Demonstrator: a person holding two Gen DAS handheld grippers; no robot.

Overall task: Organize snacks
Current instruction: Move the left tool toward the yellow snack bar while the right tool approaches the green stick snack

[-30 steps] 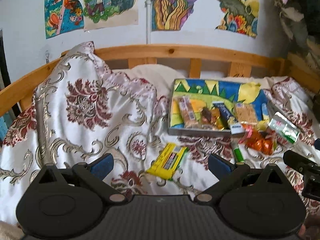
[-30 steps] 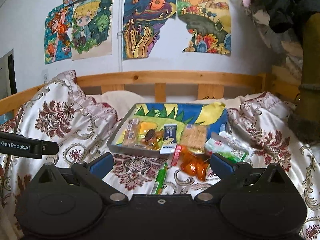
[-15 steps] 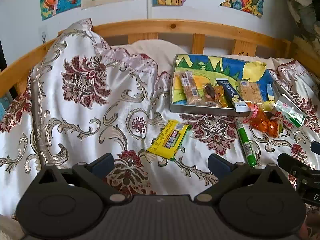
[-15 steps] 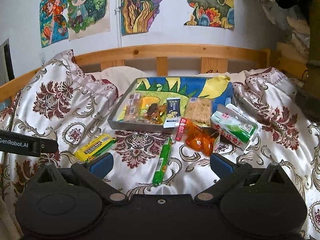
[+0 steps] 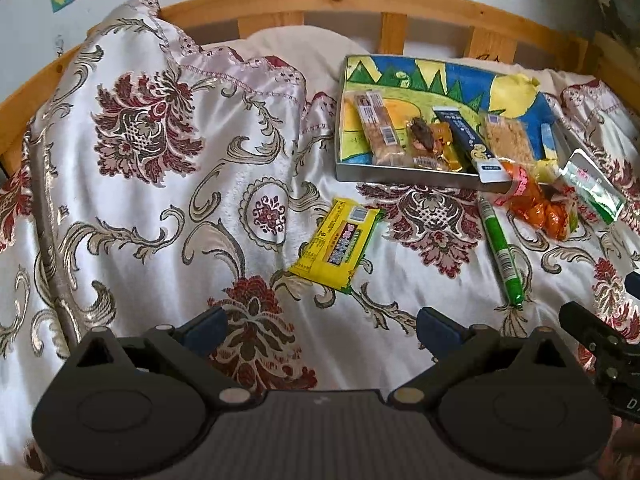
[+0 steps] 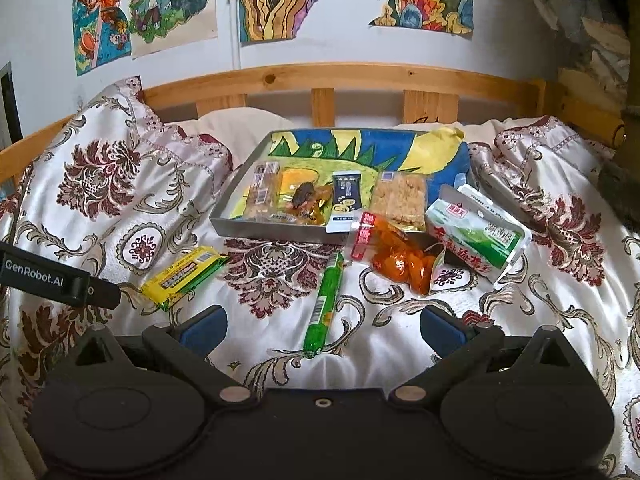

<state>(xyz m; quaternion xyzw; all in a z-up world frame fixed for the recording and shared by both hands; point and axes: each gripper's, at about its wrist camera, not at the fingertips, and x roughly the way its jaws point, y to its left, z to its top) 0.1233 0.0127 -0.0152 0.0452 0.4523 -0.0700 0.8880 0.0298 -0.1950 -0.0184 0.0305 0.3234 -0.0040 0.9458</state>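
Over the floral bedspread (image 5: 168,208) both tools hang wide open and empty, left tool (image 5: 320,326) and right tool (image 6: 320,330). The tray (image 6: 280,233) holds four snacks; the yellow packet (image 5: 340,243), green stick (image 6: 325,302) and orange bag (image 6: 404,261) lie near its front edge.

Yellow snack bar (image 5: 337,245), green stick (image 5: 501,255)

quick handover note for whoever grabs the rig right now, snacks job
Left tool: open, empty, above the blanket short of the yellow bar.
Right tool: open, empty, with the green stick just ahead.
Done: four snacks lie in the tray.
Left: yellow bar, green stick, orange bag and green-white pack are not in the tray; the last two lean on its front edge.
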